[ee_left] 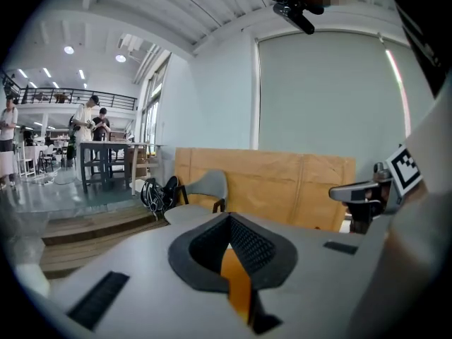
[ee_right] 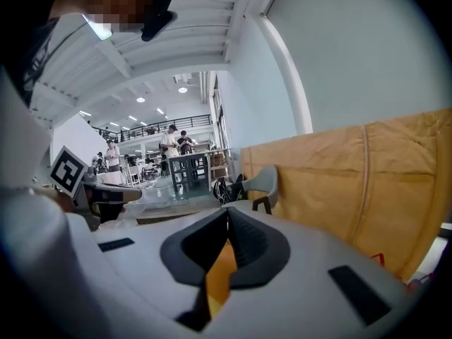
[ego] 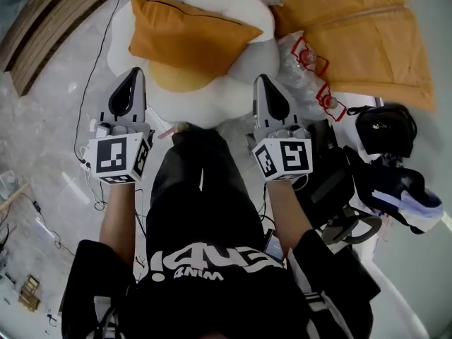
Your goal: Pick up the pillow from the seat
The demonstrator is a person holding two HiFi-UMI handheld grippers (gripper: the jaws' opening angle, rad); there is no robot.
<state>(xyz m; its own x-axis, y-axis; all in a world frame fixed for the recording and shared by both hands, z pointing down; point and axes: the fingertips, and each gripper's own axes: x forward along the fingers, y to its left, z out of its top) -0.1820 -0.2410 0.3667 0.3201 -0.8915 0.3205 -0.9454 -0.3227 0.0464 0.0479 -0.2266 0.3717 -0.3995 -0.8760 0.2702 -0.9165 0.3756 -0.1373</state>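
Note:
An orange pillow [ego: 185, 35] lies on a white rounded seat [ego: 194, 104] ahead of me in the head view. My left gripper [ego: 133, 78] hovers over the seat's near left edge, its jaws shut and empty, the tips just short of the pillow's left corner. My right gripper [ego: 262, 82] is level with it at the seat's near right edge, also shut on nothing. In the left gripper view an orange sliver [ee_left: 237, 282] shows through the gap under the closed left gripper [ee_left: 229, 221]. The right gripper view shows the same orange [ee_right: 218, 274] beneath the right gripper [ee_right: 227, 214].
A large tan padded panel [ego: 367, 37] lies at the back right, with plastic-wrapped items [ego: 305, 61] beside the seat. Black bags [ego: 385, 127] and a shoe [ego: 406, 196] sit at the right. A wooden step [ego: 49, 21] and cables [ego: 92, 83] are at the left. A grey chair [ee_left: 205, 186] stands farther off.

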